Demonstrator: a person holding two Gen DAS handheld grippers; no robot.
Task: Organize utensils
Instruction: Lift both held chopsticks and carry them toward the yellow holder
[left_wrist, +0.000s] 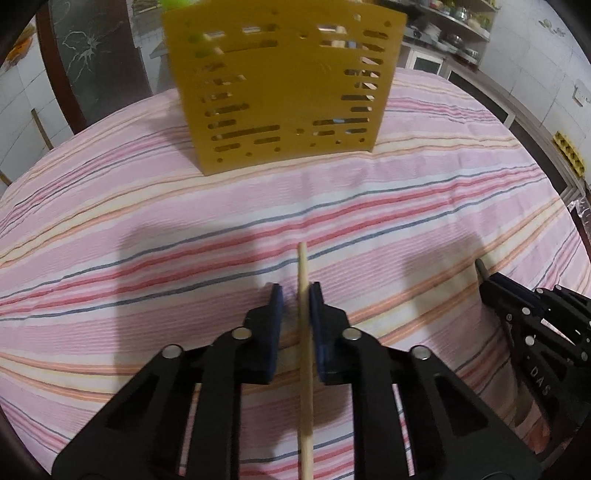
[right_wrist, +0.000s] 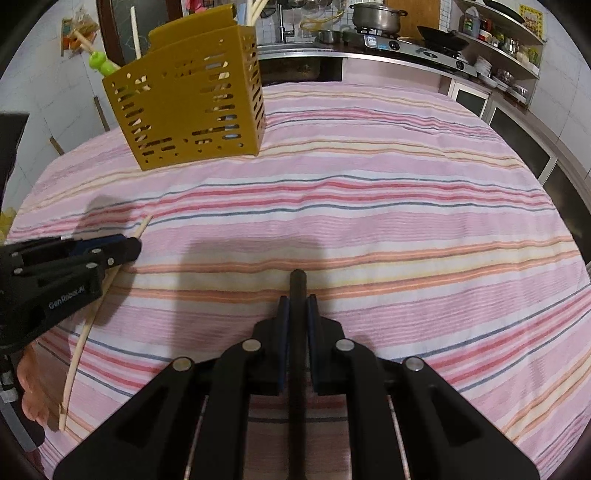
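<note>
A mustard-yellow slotted utensil holder (left_wrist: 280, 85) stands at the far side of the striped table; it also shows in the right wrist view (right_wrist: 188, 99) with several utensils sticking out of its top. My left gripper (left_wrist: 296, 295) has a light wooden chopstick (left_wrist: 304, 354) between its fingers, touching the right pad, with a gap to the left pad. That chopstick (right_wrist: 83, 332) and the left gripper (right_wrist: 125, 245) show at the left of the right wrist view. My right gripper (right_wrist: 297, 301) is shut on a dark chopstick (right_wrist: 297, 354), also seen at the right edge of the left wrist view (left_wrist: 481, 266).
The table is covered by a pink striped cloth (right_wrist: 369, 206). A kitchen counter with a stove and pot (right_wrist: 376, 16) lies behind it. Shelves with dishes (right_wrist: 498, 40) stand at the back right. A dark door frame (left_wrist: 59, 74) is at the back left.
</note>
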